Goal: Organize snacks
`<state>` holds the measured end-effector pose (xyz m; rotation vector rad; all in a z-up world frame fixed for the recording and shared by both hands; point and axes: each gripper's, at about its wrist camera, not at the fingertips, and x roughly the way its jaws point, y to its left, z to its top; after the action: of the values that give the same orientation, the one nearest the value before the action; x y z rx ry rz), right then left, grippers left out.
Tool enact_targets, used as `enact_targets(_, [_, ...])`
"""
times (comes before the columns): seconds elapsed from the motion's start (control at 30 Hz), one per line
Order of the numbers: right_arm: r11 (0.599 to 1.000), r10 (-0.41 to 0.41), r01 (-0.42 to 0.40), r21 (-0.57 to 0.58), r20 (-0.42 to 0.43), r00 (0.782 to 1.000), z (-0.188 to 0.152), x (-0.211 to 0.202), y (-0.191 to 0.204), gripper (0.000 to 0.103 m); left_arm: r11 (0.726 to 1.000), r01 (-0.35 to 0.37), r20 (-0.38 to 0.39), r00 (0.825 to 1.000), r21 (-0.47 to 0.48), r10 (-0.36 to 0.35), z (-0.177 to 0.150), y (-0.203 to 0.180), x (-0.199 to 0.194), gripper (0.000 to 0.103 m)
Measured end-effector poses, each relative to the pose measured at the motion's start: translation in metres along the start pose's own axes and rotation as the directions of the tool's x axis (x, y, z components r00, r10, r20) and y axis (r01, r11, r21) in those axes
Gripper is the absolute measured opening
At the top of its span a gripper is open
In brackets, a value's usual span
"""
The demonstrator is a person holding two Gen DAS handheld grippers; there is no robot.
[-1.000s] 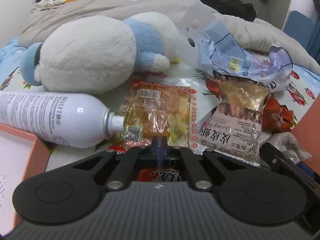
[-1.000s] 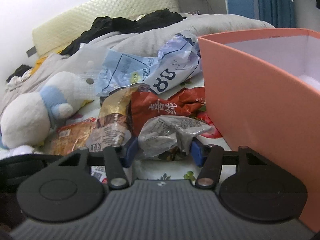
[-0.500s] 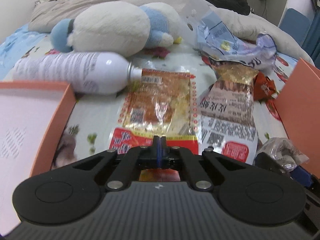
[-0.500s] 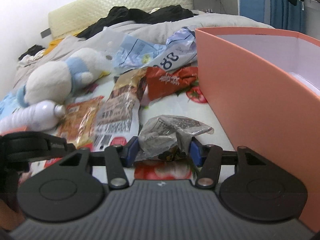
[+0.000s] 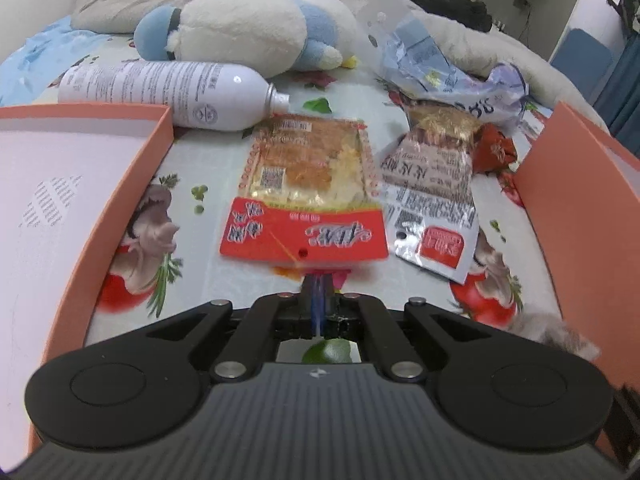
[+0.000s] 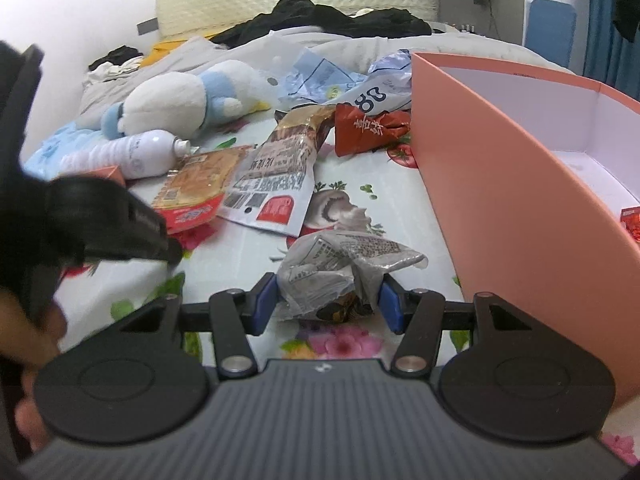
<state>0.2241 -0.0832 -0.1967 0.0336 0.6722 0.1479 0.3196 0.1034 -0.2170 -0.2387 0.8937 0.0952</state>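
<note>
The left tongs (image 5: 318,294) are pressed together, and the red and yellow snack pack (image 5: 306,196) sits right at their tips, but its near edge is blurry, so it is hard to tell if the tongs are really pinching it. The pack's long side runs straight away from the tongs, red end closest. The right tongs (image 6: 328,300) are pinching a crinkly grey snack bag (image 6: 344,264), with a blue finger on each side of it. The big orange box (image 6: 500,184) is just to the right of these tongs, so the right tongs are the nearer ones to it, and the bag would likely go up and over its near wall. To the left of the left tongs is the orange box lid (image 5: 68,184). A brown and white snack bag (image 5: 432,192) lies on the bed ahead and a bit right of the left tongs. Only a red corner of something shows inside the box. The rest of the box is cut off.
</note>
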Motion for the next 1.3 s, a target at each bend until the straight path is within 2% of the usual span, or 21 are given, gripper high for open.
enact_targets(0.1, [1.0, 0.013, -0.013, 0.007, 0.0, 1.0, 0.0, -0.003, -0.003, 0.056, 1.0, 0.005, 0.005, 1.0, -0.018, -0.005, 0.016, 0.003, -0.001, 0.004])
enact_targets(0.13, [1.0, 0.019, -0.019, 0.006, 0.001, 1.0, 0.0, -0.004, -0.003, 0.056, 0.999, 0.017, 0.003, 1.0, -0.027, -0.017, 0.023, 0.004, -0.001, 0.008])
enact_targets(0.2, [1.0, 0.027, -0.027, 0.006, -0.002, 1.0, 0.001, -0.003, -0.003, 0.056, 0.999, 0.023, 0.002, 1.0, -0.023, -0.023, 0.035, 0.003, 0.001, 0.023])
enact_targets(0.27, [0.999, 0.041, -0.041, 0.008, -0.008, 0.999, 0.001, -0.002, -0.003, 0.056, 1.0, -0.02, -0.012, 1.0, -0.01, 0.02, 0.05, -0.001, 0.006, 0.079])
enact_targets(0.33, [0.999, 0.053, -0.053, 0.007, -0.016, 0.998, 0.0, -0.001, -0.003, 0.056, 1.0, -0.028, 0.017, 0.999, 0.001, 0.028, 0.061, -0.006, 0.008, 0.095])
enact_targets(0.5, [0.997, 0.082, -0.082, 0.015, -0.025, 0.996, 0.0, -0.001, -0.005, 0.056, 1.0, -0.018, 0.003, 1.0, 0.012, 0.018, 0.083, -0.014, 0.025, 0.1])
enact_targets(0.63, [0.995, 0.101, -0.1, 0.028, -0.031, 0.994, 0.002, 0.001, -0.008, 0.056, 0.997, -0.065, -0.005, 0.998, 0.032, 0.065, 0.093, -0.022, 0.052, 0.101])
enact_targets(0.77, [0.992, 0.118, -0.116, 0.042, -0.033, 0.993, 0.004, 0.003, -0.012, 0.056, 0.998, -0.057, -0.02, 0.998, -0.01, 0.056, 0.104, -0.022, 0.079, 0.101])
enact_targets(0.87, [0.992, 0.116, -0.115, 0.042, -0.03, 0.993, 0.004, 0.005, -0.013, 0.056, 0.999, -0.036, 0.027, 0.999, -0.038, 0.037, 0.109, -0.028, 0.089, 0.101])
enact_targets(0.93, [0.992, 0.117, -0.115, 0.042, -0.027, 0.993, 0.005, 0.005, -0.013, 0.056, 0.997, -0.069, 0.042, 0.997, -0.017, 0.069, 0.115, -0.037, 0.094, 0.101])
enact_targets(1.07, [0.992, 0.121, -0.119, 0.047, -0.027, 0.992, 0.005, 0.005, -0.014, 0.056, 0.99, -0.135, -0.016, 0.991, -0.026, 0.135, 0.126, -0.04, 0.111, 0.099])
enact_targets(1.13, [0.991, 0.122, -0.121, 0.051, -0.028, 0.992, 0.005, 0.004, -0.014, 0.056, 0.988, -0.146, -0.051, 0.988, -0.042, 0.144, 0.127, -0.036, 0.119, 0.098])
enact_targets(1.3, [0.991, 0.125, -0.123, 0.053, -0.029, 0.992, 0.005, 0.003, -0.016, 0.056, 0.982, -0.187, -0.033, 0.982, 0.017, 0.188, 0.118, -0.039, 0.119, 0.091])
